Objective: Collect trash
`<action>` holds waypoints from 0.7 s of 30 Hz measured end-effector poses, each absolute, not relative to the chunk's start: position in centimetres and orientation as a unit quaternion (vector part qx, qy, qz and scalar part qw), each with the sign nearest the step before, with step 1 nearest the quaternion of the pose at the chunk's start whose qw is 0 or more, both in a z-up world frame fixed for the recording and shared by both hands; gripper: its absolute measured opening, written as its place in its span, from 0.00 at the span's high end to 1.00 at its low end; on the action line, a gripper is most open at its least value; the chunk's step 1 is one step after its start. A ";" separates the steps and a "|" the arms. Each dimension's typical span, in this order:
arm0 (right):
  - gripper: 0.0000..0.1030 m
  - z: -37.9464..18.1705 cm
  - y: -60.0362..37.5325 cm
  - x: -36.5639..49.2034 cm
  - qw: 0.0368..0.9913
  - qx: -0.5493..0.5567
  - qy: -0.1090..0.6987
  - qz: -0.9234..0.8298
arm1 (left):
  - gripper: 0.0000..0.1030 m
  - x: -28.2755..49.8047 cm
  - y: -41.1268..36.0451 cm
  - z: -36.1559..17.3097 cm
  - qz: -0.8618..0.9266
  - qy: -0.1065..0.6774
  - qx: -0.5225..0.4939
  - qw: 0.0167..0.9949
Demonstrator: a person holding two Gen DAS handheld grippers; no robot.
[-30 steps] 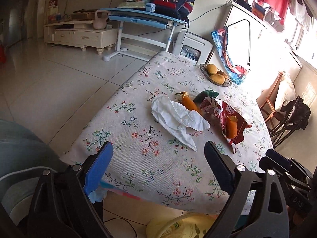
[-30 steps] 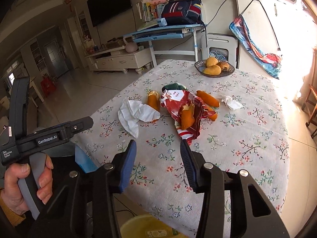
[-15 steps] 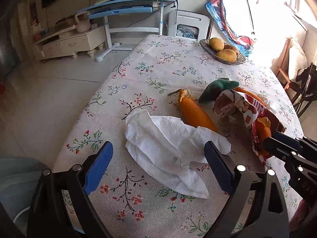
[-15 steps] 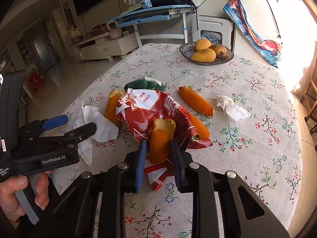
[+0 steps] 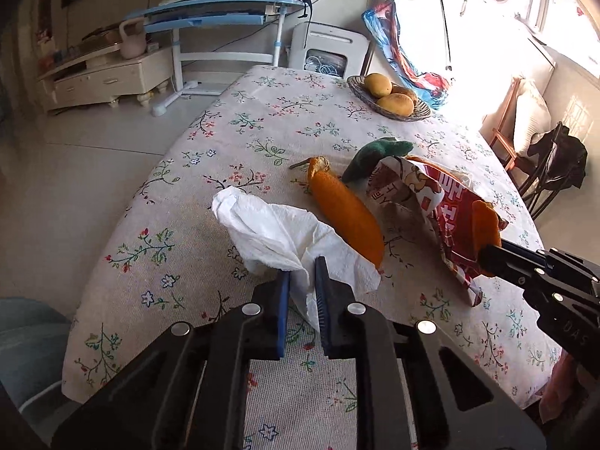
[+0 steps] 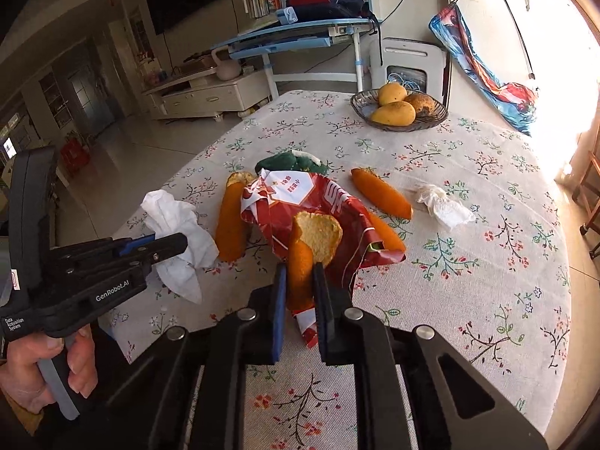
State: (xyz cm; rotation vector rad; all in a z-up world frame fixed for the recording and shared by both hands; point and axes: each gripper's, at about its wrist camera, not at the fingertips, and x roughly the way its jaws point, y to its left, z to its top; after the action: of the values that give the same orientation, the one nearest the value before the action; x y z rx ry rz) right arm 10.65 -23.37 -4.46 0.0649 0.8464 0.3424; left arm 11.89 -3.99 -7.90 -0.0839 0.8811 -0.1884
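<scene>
A crumpled white tissue (image 5: 270, 232) lies on the floral tablecloth (image 5: 262, 127). My left gripper (image 5: 302, 268) has its jaws closing, and the blue pads pinch the tissue's near edge. My right gripper (image 6: 300, 268) is closing too, pads pressed on a curled orange peel (image 6: 315, 232) that rests on a red snack wrapper (image 6: 330, 202); a strip of wrapper hangs between the jaws below it. In the left wrist view, the right gripper (image 5: 483, 255) meets that peel (image 5: 483, 221). More peels (image 6: 230, 221) (image 6: 378, 193), a small tissue (image 6: 442, 204) and a green scrap (image 6: 288, 161) lie around.
A wire basket (image 6: 360, 107) of mangoes stands at the table's far side. The table's rounded near edge runs below both grippers. A person's hand (image 6: 37, 375) grips the left handle. A blue desk (image 6: 300, 37) and a folding chair (image 5: 555, 161) stand beyond.
Both grippers came forward and down over the table. The left one went from wide open to shut on the tissue. The right one narrowed onto the orange peel.
</scene>
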 end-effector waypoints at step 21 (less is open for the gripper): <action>0.47 -6.5 -24.9 7.0 0.879 0.038 0.454 0.142 | 0.37 9.2 -3.4 -8.0 -0.086 0.411 -0.036 0.907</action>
State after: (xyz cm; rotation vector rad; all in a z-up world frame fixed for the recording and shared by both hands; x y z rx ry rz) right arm 6.97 -24.85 -6.51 0.0786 0.9458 0.2954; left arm 9.15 -3.37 -8.03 -0.0737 0.8490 -0.1776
